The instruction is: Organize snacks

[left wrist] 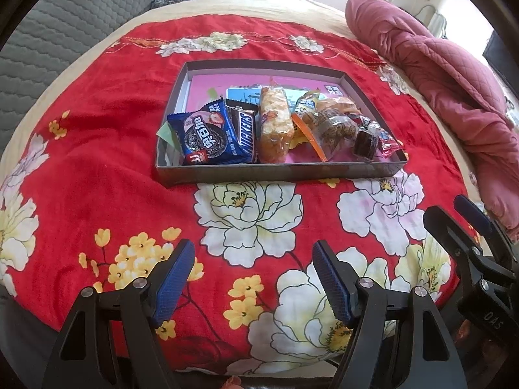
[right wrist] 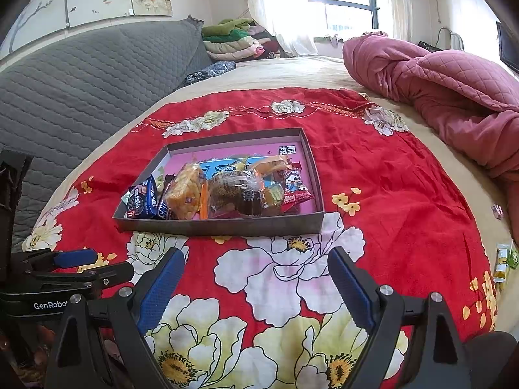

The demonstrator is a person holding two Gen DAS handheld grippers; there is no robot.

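**Q:** What carries the scene, and why is it laid so?

**A:** A red floral blanket [left wrist: 107,175], soft plush with large white peonies, is spread flat over the bed as a working surface. A quilted pink comforter [right wrist: 454,87] is bunched at the far right, apparently pushed out of the way.

**Q:** Where are the snacks?

**A:** In a shallow grey cardboard box lid [left wrist: 269,170] at the blanket's centre. Its low stiff walls keep the crinkly packets together: a blue Oreo pack [left wrist: 207,139], a brown Snickers bar [left wrist: 245,129], a clear-wrapped rice cracker [left wrist: 274,126], wrapped pastries [left wrist: 334,126] and a red duck-print packet [right wrist: 295,191]. A few small packets [right wrist: 502,259] lie apart at the bed's right edge, probably still to be gathered.

**Q:** And the grippers?

**A:** The left gripper [left wrist: 253,278] and right gripper [right wrist: 256,288] hover near the box, blue ribbed pads spread wide, holding nothing.
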